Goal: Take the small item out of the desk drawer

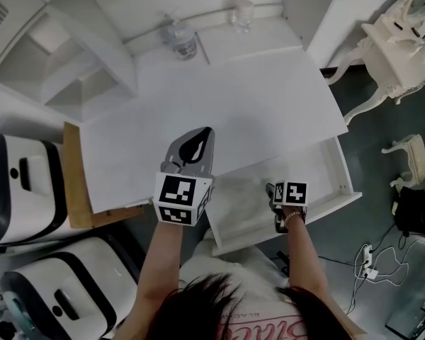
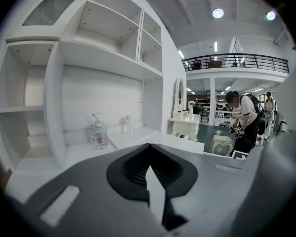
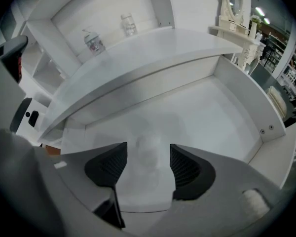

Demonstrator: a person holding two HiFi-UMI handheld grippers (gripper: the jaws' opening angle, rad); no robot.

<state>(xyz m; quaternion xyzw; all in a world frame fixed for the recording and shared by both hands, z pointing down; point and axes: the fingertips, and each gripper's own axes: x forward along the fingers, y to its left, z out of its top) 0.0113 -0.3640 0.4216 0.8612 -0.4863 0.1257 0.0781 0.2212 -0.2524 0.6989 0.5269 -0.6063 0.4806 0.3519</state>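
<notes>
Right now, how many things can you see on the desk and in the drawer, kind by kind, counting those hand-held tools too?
pump bottle: 1
small jar: 1
small pale item in the drawer: 1
grippers: 2, left gripper and right gripper
total: 5

Wearing a pale shirt point(image 1: 265, 324) with red lettering across the front and a thin bracelet point(image 1: 292, 217) at the right wrist. Carrying a white cube point(image 1: 180, 198) printed with black square markers on the left gripper point(image 1: 198, 142) and the right gripper point(image 3: 148, 158) alike, both showing smooth grey shells and black ribbed pads point(image 3: 186, 168).
</notes>
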